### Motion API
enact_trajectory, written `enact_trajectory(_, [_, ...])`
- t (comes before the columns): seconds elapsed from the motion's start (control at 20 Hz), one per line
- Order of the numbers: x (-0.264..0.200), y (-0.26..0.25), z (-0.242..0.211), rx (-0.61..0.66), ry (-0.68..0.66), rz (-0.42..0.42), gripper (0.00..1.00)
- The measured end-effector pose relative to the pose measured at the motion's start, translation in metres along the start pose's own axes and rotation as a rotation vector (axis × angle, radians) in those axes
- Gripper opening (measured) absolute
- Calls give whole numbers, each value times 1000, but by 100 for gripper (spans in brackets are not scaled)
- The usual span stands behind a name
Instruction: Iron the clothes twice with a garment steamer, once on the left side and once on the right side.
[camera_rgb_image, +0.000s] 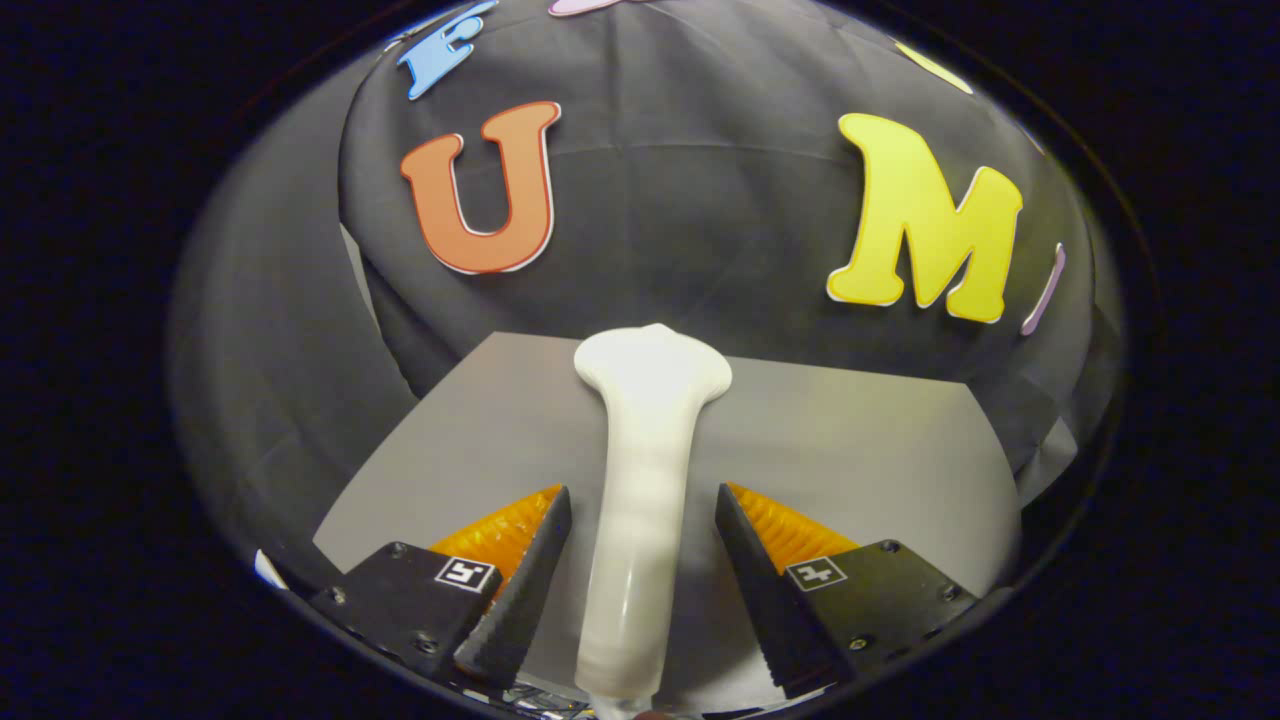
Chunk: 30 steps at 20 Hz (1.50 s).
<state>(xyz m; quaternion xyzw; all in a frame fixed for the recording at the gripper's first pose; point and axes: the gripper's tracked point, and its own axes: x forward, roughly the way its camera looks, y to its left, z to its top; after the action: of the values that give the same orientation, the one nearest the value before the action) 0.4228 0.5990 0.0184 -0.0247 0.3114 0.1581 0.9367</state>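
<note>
Reaching for the garment steamer (645, 480) on the desk (850, 450).
Gripper (643, 540) released, fingers flanking the handle without contact; pickup step; next move likely requires closing.

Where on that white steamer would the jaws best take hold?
On the slim handle of the white steamer, which lies between the open gripper jaws. Close in from both sides: the shaft is narrow and straight here, while the head beyond flares wide over the grey table.

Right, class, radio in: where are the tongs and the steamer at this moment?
Tongs open, one finger either side of the steamer, not pressing. White steamer lies on the grey tabletop, head pointing away. Nothing in the way.
</note>
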Motion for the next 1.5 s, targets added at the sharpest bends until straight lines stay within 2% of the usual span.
enact_trajectory(0.2, [2, -2, 1, 42, 8, -28, 80])
enact_trajectory(0.4, [2, -2, 2, 49, 9, -48, 63])
enact_trajectory(0.5, [0, -1, 4, 48, 1, -48, 43])
enact_trajectory(0.8, [-22, -8, 8, 105, -76, -5, 36])
enact_trajectory(0.95, [-40, -8, 4, 132, -111, 55, 36])
enact_trajectory(1.25, [-116, -23, 14, 110, -247, 131, 36])
enact_trajectory(1.35, [-148, -31, 8, 130, -302, 180, 36])
enact_trajectory(1.5, [-188, -57, -4, 141, -351, 198, 36])
